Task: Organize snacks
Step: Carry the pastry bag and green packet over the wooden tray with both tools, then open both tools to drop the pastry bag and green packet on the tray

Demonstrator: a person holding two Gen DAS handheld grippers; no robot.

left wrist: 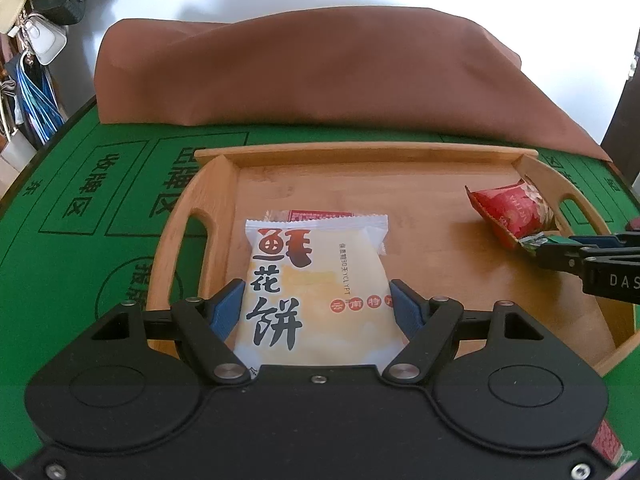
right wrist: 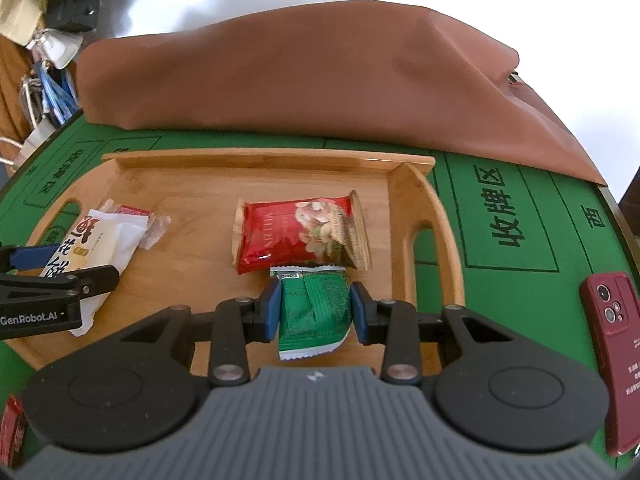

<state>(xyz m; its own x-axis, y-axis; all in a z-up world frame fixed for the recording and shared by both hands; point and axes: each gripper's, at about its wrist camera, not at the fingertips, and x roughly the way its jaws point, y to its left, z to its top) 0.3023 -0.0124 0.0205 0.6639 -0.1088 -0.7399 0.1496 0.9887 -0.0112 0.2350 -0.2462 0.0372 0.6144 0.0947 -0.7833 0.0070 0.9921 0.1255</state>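
Observation:
A wooden tray (left wrist: 360,152) (right wrist: 272,160) lies on the green table. My left gripper (left wrist: 318,312) is shut on a white and yellow flower-cake packet (left wrist: 316,280) (right wrist: 96,248) over the tray's left part. A small red packet (left wrist: 320,215) (right wrist: 134,211) lies under its far end. My right gripper (right wrist: 314,312) is shut on a green snack packet (right wrist: 314,308), its tip showing in the left wrist view (left wrist: 538,242). A red nut packet (right wrist: 296,232) (left wrist: 508,212) lies on the tray just beyond it.
A brown cloth-covered mound (left wrist: 320,72) (right wrist: 300,68) stands behind the tray. A dark red phone (right wrist: 618,360) lies on the green mat (right wrist: 512,216) right of the tray. Bags hang at the far left (left wrist: 36,32). Another red packet (right wrist: 12,428) lies at the near left.

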